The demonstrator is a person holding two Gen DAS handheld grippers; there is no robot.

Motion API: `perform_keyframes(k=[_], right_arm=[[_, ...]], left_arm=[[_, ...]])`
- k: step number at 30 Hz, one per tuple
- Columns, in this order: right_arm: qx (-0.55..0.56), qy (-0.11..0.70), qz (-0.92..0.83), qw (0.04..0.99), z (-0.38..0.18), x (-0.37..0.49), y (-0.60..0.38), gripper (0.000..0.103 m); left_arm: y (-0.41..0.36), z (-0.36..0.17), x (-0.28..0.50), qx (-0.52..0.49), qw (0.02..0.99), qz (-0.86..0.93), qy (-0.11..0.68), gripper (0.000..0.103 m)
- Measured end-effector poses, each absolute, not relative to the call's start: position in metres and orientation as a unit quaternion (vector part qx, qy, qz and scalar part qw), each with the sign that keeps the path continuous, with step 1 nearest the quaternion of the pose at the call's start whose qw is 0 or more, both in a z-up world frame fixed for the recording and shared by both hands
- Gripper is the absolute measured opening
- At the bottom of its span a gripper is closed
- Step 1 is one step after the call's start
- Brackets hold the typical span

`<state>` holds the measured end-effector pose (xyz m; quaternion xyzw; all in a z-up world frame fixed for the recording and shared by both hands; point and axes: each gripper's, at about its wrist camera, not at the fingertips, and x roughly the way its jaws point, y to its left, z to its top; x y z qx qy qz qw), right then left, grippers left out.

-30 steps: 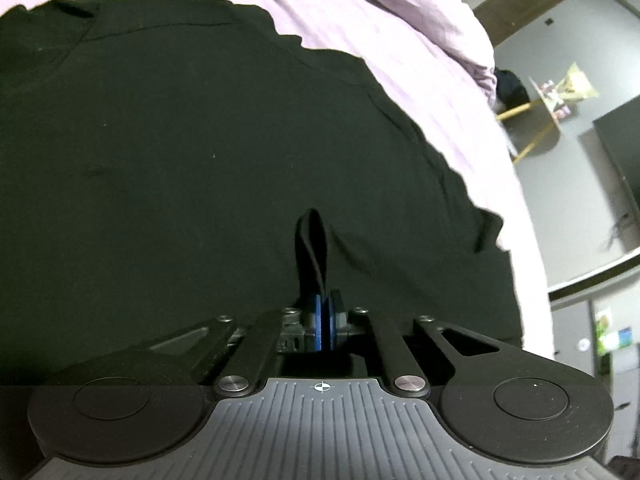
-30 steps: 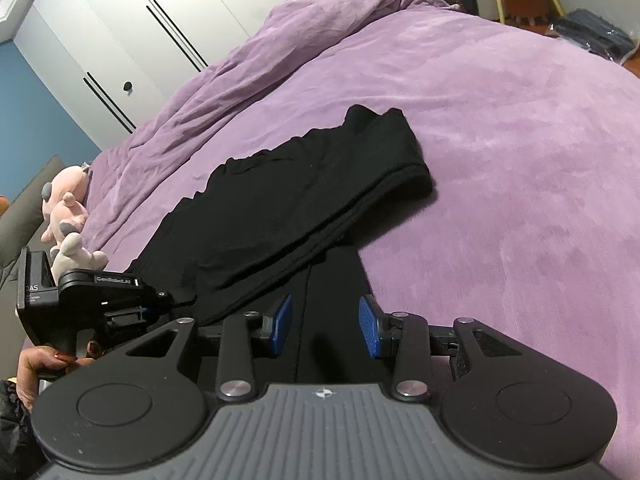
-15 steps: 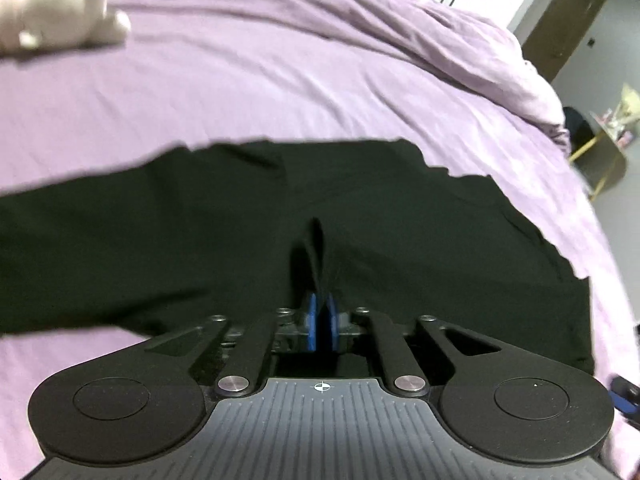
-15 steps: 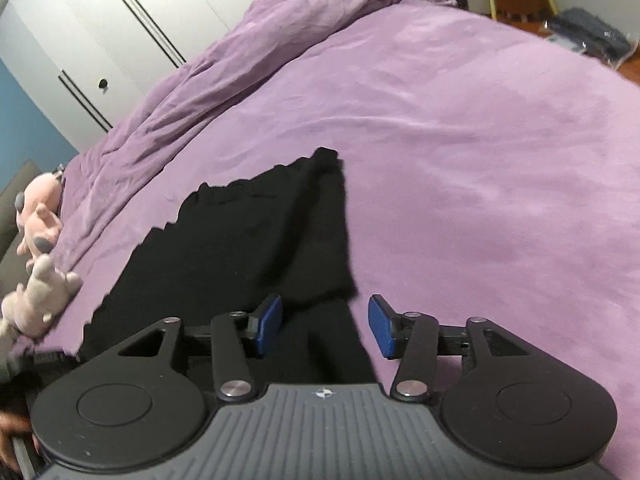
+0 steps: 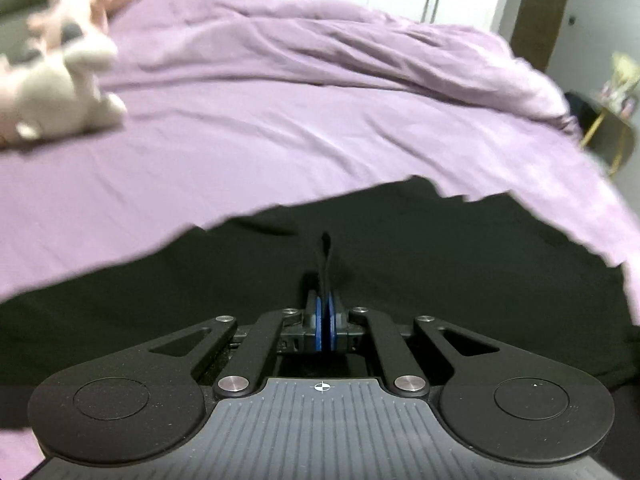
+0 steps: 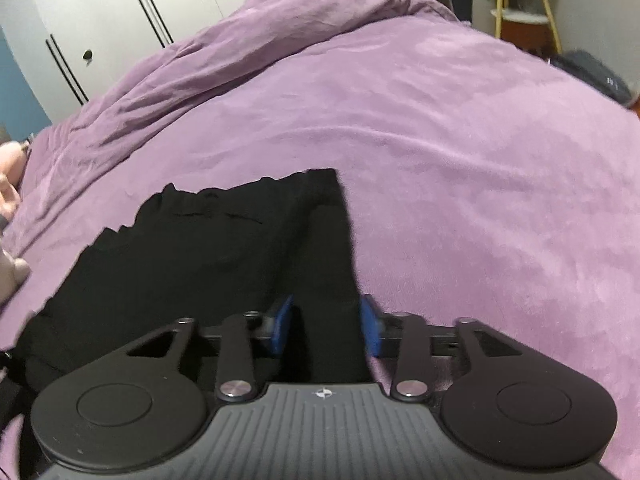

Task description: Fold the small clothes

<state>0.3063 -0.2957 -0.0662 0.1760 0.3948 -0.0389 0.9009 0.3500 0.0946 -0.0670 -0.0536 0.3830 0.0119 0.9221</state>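
A black garment [image 5: 460,248] lies spread on the purple bed. My left gripper [image 5: 325,312] is shut on a pinch of its black cloth, which sticks up between the blue pads. In the right wrist view the same garment [image 6: 208,248] lies flat, with a narrow strip running back between the fingers. My right gripper [image 6: 326,322] is open, its blue pads on either side of that strip and apart from it.
The purple bed cover [image 6: 460,152] is rumpled at the far side. Plush toys [image 5: 60,92] sit at the left on the bed. White wardrobe doors [image 6: 120,12] stand behind. A yellow-legged side table [image 6: 524,20] stands at the right.
My left gripper has swung up and away with the cloth held, so the plush toys and wardrobe came into view. The garment has flattened out. My right gripper has opened a little wider.
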Motion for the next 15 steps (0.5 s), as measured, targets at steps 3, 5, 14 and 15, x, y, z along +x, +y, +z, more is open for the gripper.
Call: perform_keyframes(k=[3, 5, 14, 15], right_arm=[[0.168, 0.389, -0.024, 0.906, -0.067, 0.302, -0.295, 0.007], [0.129, 0.384, -0.030, 0.914, -0.065, 0.300, -0.288, 0.005], [0.042, 0.364, -0.071, 0.928, -0.049, 0.292, -0.262, 0.011], [0.048, 0.357, -0.062, 0.931, -0.046, 0.288, -0.259, 0.012]], left_arm=[[0.096, -0.072, 0.349, -0.052, 0.920, 0.013, 0.389, 0.005], [0.098, -0.076, 0.348, -0.054, 0.917, 0.017, 0.394, 0.005], [0.111, -0.076, 0.335, -0.066, 0.910, 0.044, 0.407, 0.028], [0.113, -0.075, 0.333, -0.073, 0.911, 0.038, 0.404, 0.032]])
